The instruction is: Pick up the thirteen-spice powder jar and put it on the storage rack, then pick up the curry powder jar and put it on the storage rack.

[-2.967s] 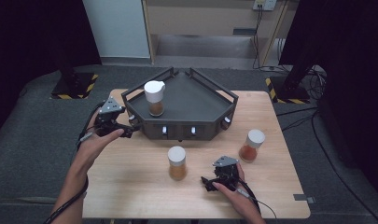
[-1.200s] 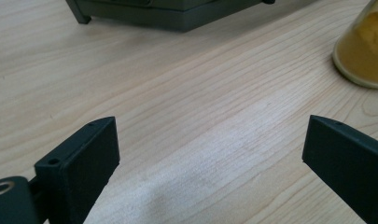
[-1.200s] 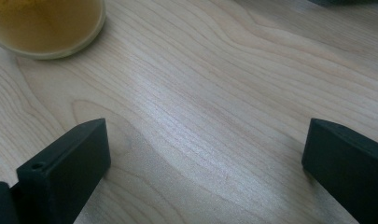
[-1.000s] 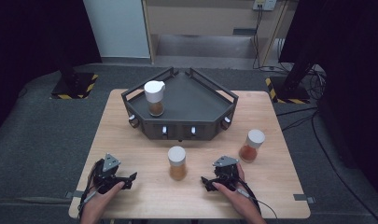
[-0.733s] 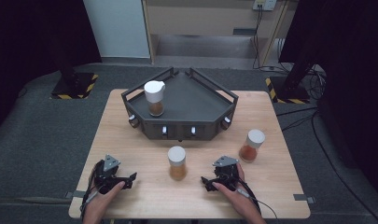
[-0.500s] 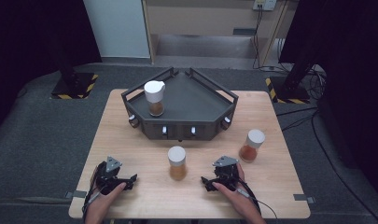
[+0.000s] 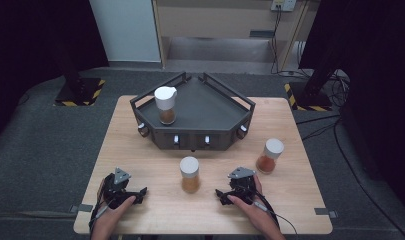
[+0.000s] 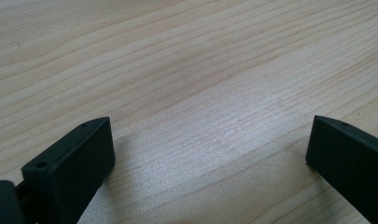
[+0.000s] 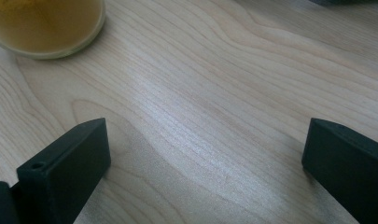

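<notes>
Observation. Both of your tongs rested low on the counter (image 7: 140, 155) near its front edge, one to each side of the middle jar (image 7: 189, 174). That jar, white cap over orange-brown powder, is used below as the landmark.

Left tongs (image 7: 135, 192): sat left of the middle jar and a little nearer to you, tips pointed toward it. The jaws had just been opening and stood wide apart; the left gripper view (image 8: 210, 140) showed nothing but bare wood between them.

Right tongs (image 7: 221, 193): sat right of the middle jar, also slightly nearer to you, tips pointed left toward it. Jaws wide apart, empty. In the right gripper view (image 9: 205, 135) the foot of the jar (image 9: 46, 25) appeared ahead and off to one side of the jaw line, not between the jaws.

Relation that mattered: the middle jar stood upright, long axis vertical, between your two hands. By my reading the right tongs were somewhat nearer to it than the left, so a sideways, level approach from the right looked the shorter one.

Other items: a second jar (image 7: 269, 156) stood right of the middle jar and slightly farther back, near the right hand. A third jar (image 7: 165, 105) stood upright on the dark tray (image 7: 210, 100), behind the middle jar and a little left of it.
</notes>
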The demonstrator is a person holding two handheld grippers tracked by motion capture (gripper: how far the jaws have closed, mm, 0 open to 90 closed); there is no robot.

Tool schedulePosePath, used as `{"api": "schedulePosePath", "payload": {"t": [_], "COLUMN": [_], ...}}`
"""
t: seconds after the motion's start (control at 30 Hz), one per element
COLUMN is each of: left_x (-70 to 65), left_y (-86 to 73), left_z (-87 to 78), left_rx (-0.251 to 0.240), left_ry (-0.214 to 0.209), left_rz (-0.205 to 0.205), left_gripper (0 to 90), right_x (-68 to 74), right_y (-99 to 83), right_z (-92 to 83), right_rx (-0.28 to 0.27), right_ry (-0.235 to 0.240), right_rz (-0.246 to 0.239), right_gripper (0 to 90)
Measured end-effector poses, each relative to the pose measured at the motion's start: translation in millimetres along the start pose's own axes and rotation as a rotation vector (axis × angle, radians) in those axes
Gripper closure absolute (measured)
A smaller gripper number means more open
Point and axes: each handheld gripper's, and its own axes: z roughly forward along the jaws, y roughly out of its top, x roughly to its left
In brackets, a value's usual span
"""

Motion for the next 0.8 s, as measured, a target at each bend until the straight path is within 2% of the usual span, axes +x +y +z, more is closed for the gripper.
{"api": "schedulePosePath", "payload": {"t": [0.23,0.37,0.43,0.63,0.8], "left_x": [-0.5,-0.7,-0.6,-0.7,-0.7], "left_y": [0.2,0.2,0.2,0.1,0.2], "left_z": [0.3,0.3,0.3,0.3,0.3], "left_rx": [0.000,0.000,0.000,0.000,0.000], "left_ry": [0.001,0.002,0.002,0.002,0.002], "left_rz": [-0.002,-0.002,-0.002,-0.002,-0.002], "left_gripper": [0.0,0.0,0.0,0.0,0.0], "right_x": [-0.6,-3.8,-6.4,-3.8,2.0], "right_y": [0.3,1.7,2.7,10.6,14.5], "right_z": [0.0,-1.2,-3.3,-19.2,-27.7], "right_rx": [0.001,0.004,-0.002,-0.036,-0.059], "right_ry": [0.002,0.011,0.018,0.044,0.048], "right_rz": [-0.002,-0.001,0.016,-0.022,-0.043], "right_gripper": [1.3,4.4,5.3,5.8,6.5]}}
